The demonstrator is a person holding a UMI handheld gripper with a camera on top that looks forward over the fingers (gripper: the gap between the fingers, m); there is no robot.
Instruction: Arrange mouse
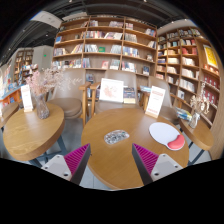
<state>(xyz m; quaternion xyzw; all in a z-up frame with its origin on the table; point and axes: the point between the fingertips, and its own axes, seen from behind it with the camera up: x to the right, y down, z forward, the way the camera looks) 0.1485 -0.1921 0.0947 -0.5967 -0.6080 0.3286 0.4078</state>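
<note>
A small grey-and-white speckled object, apparently the mouse (117,136), lies on the round wooden table (110,160), just ahead of my fingers and between their lines. To its right lies a white oval mouse pad (162,131) with a red part (177,143) at its near right end. My gripper (111,165) hovers over the table's near edge. It is open and empty, with the magenta pads (76,158) wide apart. The mouse is beyond the fingertips and not touched.
Upright display books (111,91) and a white sign (155,100) stand at the table's far side. A second round table (25,135) on the left bears a vase of flowers (42,95). Bookshelves (105,45) line the back, and a wooden chair (88,100) stands between the tables.
</note>
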